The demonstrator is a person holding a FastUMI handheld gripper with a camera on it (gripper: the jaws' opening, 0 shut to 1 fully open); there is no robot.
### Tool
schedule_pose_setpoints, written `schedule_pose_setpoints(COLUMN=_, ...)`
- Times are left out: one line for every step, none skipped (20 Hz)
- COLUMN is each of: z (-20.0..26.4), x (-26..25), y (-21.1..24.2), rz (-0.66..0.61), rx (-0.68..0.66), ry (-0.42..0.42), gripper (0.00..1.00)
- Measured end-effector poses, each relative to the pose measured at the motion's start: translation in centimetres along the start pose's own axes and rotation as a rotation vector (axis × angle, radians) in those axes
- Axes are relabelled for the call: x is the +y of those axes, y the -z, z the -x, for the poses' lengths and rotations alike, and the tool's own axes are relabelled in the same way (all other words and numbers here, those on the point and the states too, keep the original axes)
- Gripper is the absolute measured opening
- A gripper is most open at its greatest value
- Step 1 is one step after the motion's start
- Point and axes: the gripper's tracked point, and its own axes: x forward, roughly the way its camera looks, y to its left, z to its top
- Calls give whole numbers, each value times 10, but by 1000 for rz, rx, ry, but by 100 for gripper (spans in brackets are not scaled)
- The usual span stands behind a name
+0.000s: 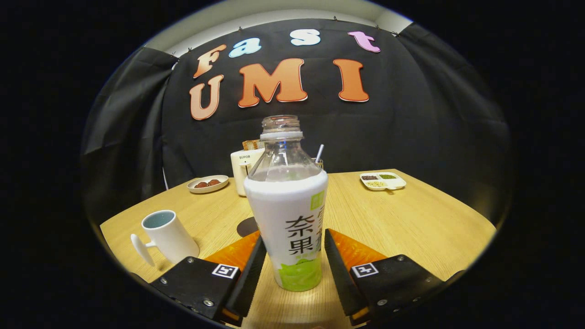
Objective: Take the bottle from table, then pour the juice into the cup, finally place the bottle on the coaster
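Two fingers (249,269) flank bottle (292,219), gaps visible.

white appliance (241,171), snack dish (208,183), divided tray (383,180)

The bottle (287,214) hides most of the dark coaster (248,226) behind it, part of the white appliance (243,170) and all but the striped straw (319,153) of a glass at the back of the counter (411,224). Its lower sides are screened by the pads of the tongs (290,269), so I cannot tell whether they touch it. The contents of the small dish (208,183) and the divided tray (383,180) are too small to name.
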Motion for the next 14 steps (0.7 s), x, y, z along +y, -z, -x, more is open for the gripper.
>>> schedule_pose_setpoints(z=-2, x=-2, y=0, rz=5, rx=0, ry=14, gripper=68)
schedule_pose_setpoints(z=-2, x=-3, y=0, rz=11, rx=3, ry=21, gripper=67)
schedule_pose_setpoints(z=-2, x=-2, y=0, rz=13, rx=7, ry=27, gripper=65)
schedule_pose_setpoints(z=-2, x=-1, y=0, rz=17, rx=14, ry=25, gripper=65)
schedule_pose_setpoints(z=-2, x=0, y=0, rz=22, rx=20, ry=23, gripper=64)
schedule_pose_setpoints(z=-2, x=1, y=0, rz=31, rx=24, ry=23, gripper=64)
schedule_pose_setpoints(z=-1, x=2, y=-2, rz=43, rx=18, ry=26, gripper=64)
schedule_pose_setpoints(z=0, x=4, y=-7, rz=63, rx=10, ry=29, gripper=64)
schedule_pose_setpoints(z=0, x=5, y=-10, rz=87, rx=1, ry=34, gripper=63)
schedule_pose_setpoints(z=1, x=6, y=-15, rz=113, rx=-12, ry=41, gripper=63)
schedule_pose_setpoints(z=1, x=6, y=-21, rz=133, rx=-25, ry=48, gripper=63)
schedule_pose_setpoints(z=2, x=9, y=-25, rz=156, rx=-34, ry=48, gripper=63)
schedule_pose_setpoints(z=2, x=13, y=-28, rz=183, rx=-38, ry=51, gripper=63)
schedule_pose_setpoints(z=3, x=15, y=-31, rz=212, rx=-44, ry=56, gripper=63)
